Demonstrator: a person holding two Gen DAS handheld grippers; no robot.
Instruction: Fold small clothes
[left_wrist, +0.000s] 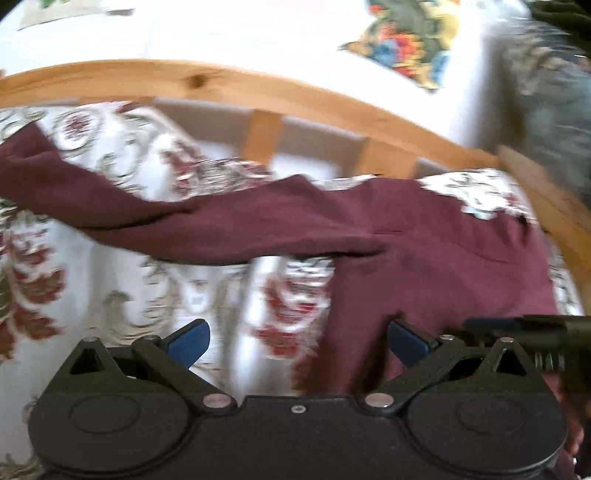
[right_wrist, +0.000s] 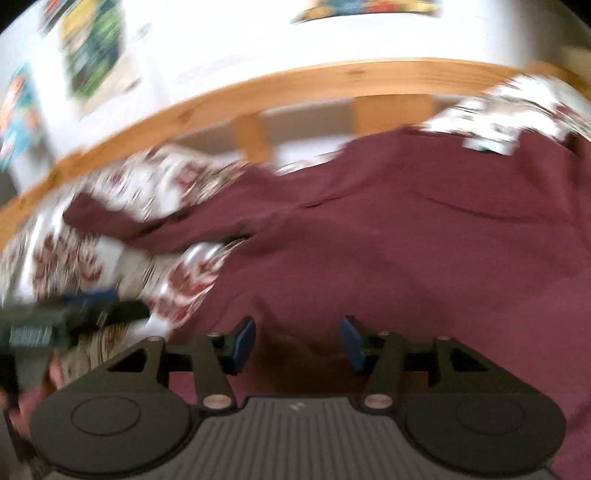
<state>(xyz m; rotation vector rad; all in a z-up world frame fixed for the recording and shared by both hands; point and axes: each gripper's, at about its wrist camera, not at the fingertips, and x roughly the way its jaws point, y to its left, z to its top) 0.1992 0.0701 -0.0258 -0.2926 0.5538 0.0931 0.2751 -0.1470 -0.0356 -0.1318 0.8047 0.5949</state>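
A maroon garment (left_wrist: 424, 236) lies spread on a floral bedspread (left_wrist: 110, 295), with one long sleeve stretched out to the left. It fills most of the right wrist view (right_wrist: 388, 251). My left gripper (left_wrist: 297, 341) is open and empty, low over the garment's left edge and the bedspread. My right gripper (right_wrist: 297, 341) is open and empty over the garment's body. The right gripper also shows in the left wrist view (left_wrist: 524, 328), and the left gripper in the right wrist view (right_wrist: 74, 317). Both views are blurred.
A wooden bed frame (left_wrist: 295, 99) with slats curves behind the garment, also in the right wrist view (right_wrist: 295, 85). A white wall with colourful posters (left_wrist: 410, 37) stands beyond it. A grey fabric mass (left_wrist: 554, 122) sits at the far right.
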